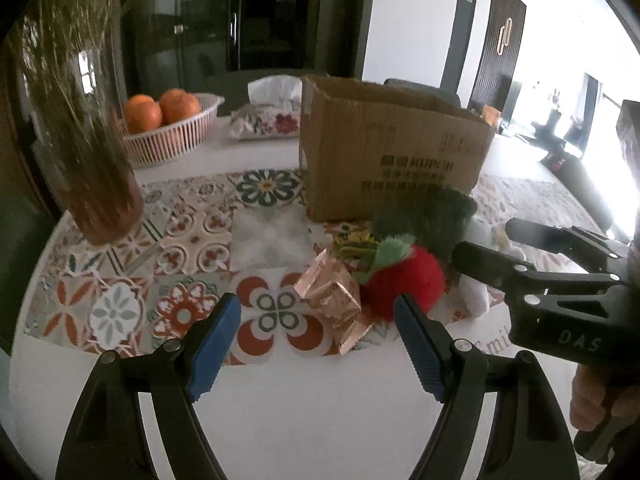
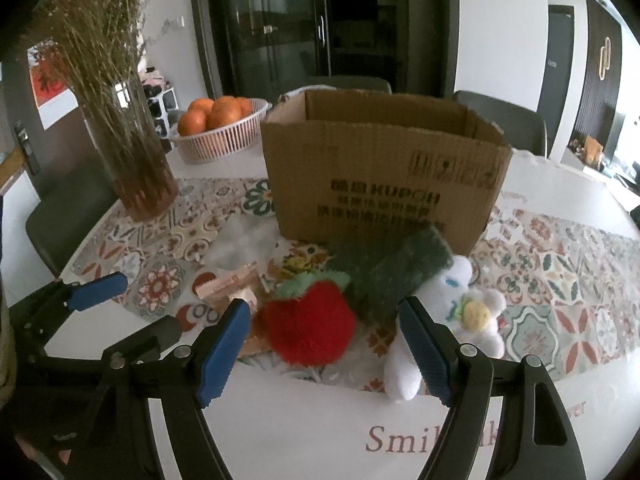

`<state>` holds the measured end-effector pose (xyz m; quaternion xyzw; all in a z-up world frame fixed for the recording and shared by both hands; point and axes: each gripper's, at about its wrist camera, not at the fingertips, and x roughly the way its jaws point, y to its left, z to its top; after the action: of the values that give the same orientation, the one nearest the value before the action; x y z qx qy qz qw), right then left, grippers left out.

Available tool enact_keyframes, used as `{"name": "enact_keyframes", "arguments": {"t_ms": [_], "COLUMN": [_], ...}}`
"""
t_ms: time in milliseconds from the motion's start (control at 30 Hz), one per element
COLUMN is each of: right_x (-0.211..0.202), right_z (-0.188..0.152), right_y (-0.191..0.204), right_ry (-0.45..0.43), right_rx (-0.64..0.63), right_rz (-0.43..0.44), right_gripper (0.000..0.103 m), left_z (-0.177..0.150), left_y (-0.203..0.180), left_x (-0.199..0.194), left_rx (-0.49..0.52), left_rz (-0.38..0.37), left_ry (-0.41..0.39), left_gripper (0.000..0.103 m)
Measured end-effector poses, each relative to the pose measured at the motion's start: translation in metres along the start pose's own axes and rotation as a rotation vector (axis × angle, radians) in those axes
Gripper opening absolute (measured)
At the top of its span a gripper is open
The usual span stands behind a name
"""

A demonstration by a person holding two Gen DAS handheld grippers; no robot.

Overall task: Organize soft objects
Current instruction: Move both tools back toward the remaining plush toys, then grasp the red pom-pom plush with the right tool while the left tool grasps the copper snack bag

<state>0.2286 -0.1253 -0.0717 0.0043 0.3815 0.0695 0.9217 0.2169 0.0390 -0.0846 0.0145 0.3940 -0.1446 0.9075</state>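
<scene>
- Strawberry, a red plush toy with a green leafy top (image 2: 310, 326), lies on the patterned tablecloth before the open cardboard box (image 2: 380, 184), just ahead of the right gripper (image 2: 322, 354), nearer it than the left gripper (image 1: 318, 344).
- Both grippers gape wide, empty.

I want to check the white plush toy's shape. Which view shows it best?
The right wrist view: the white plush toy lies nearly whole beside the red plush. In the left wrist view, only a white sliver shows behind the right gripper.

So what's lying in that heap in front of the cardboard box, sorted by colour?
Red: 1, plush strawberry
Dark green: 1, fuzzy cloth
White: 1, plush toy with flower
Copper foil: 1, shiny packet
Yellow: 1, small wrapper
Total: 5
</scene>
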Motion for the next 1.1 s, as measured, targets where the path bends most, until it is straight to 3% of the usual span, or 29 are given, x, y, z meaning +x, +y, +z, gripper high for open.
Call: {"name": "enact_keyframes", "arguments": {"t_ms": [433, 633, 767, 1100], "right_x": [0.04, 0.055, 0.066, 0.087], "right_z": [-0.011, -0.016, -0.018, -0.017], "right_y": [-0.001, -0.002, -0.002, -0.003], "right_ry": [0.086, 0.111, 0.126, 0.123], "right_rx": [-0.032, -0.061, -0.076, -0.092], "right_rz": [-0.025, 0.012, 0.09, 0.114], "right_gripper": [0.078, 0.078, 0.078, 0.078], "left_z": [-0.005, 0.003, 0.005, 0.001], "left_y": [0.016, 0.019, 0.017, 0.023], "left_x": [0.032, 0.048, 0.064, 0.099], "left_rx": [-0.068, -0.121, -0.146, -0.233], "left_rz": [-0.019, -0.08, -0.128, -0.178], "left_ry": [0.058, 0.094, 0.136, 0.203], "left_gripper": [0.078, 0.076, 0.076, 0.066]}}
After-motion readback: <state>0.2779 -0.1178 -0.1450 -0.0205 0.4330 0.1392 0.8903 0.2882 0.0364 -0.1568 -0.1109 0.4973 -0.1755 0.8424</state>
